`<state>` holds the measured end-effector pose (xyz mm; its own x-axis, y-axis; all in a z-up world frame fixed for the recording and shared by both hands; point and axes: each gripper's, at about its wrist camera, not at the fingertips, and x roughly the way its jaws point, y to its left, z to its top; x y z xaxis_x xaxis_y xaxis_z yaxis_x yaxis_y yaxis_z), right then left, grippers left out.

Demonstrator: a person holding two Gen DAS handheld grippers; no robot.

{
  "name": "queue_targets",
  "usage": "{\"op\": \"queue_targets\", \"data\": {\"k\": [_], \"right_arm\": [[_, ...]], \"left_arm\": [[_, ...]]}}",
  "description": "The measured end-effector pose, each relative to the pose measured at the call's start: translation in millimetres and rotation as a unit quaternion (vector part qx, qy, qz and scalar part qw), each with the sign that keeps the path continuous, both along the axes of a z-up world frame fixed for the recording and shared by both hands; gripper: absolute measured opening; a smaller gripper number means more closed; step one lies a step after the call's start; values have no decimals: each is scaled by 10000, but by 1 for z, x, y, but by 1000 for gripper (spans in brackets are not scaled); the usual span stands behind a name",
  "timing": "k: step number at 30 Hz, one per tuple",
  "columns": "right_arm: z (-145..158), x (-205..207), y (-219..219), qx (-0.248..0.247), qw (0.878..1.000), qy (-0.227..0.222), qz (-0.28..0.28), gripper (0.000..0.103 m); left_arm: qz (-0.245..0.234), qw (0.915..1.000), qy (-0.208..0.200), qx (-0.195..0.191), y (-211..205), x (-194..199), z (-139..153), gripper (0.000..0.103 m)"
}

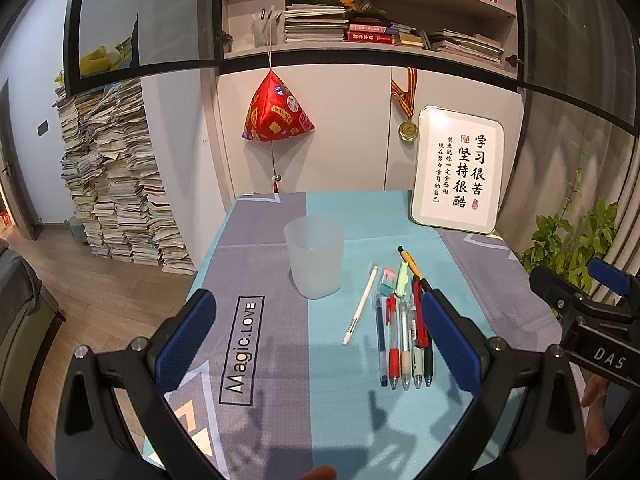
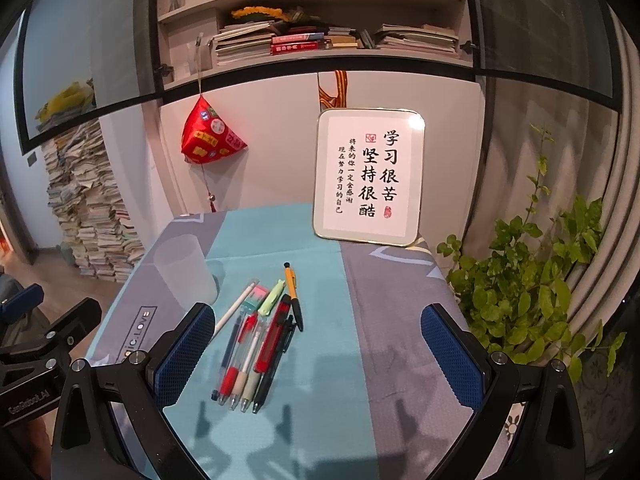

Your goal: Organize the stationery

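A frosted plastic cup (image 1: 315, 258) (image 2: 182, 274) stands upright and empty on the teal and grey tablecloth (image 1: 280, 360). To its right lie several pens in a row (image 1: 404, 344) (image 2: 250, 356), a white pen (image 1: 360, 306) (image 2: 234, 310), a yellow-and-black pen (image 1: 412, 266) (image 2: 294, 296), a pink-and-teal eraser (image 1: 387, 280) (image 2: 254, 298) and a pale green item (image 1: 402, 280) (image 2: 272, 300). My left gripper (image 1: 318, 340) hovers open above the cloth, in front of the cup. My right gripper (image 2: 318, 348) hovers open over the pens' right side. Nothing is held.
A framed calligraphy board (image 1: 458, 170) (image 2: 370, 178) leans at the table's back right. A red hanging pouch (image 1: 276, 114) and a medal (image 1: 408, 130) hang on the cabinet behind. Paper stacks (image 1: 116, 184) fill the floor left; a leafy plant (image 2: 532, 280) stands right.
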<state>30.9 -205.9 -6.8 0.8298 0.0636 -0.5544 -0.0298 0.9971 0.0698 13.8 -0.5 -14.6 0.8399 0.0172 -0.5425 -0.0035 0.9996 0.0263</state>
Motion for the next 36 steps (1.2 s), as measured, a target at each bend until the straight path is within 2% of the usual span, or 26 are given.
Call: {"op": "queue_targets", "data": {"k": [12,28,30,35,36], "right_arm": [[-5,3,1,-2,10000,45,24,103],[-20,16,5,-14,9997,259,50,103],[-24,19,6,-59,9995,309,88,95],[-44,32,8,-45,9973,698,212,71],[-49,36,8,10,9961,838,274,61]], "left_arm": [[-34,10000,76,-17,2,3,-6,102],[-162,9990,390,-156,7,17,-24,99],[-191,9987,445,-137,7,20,-28,94],[-363,9943,964,-265,10,37,-55,60],[-401,9929,1074,-303,10,40,-61,58]]}}
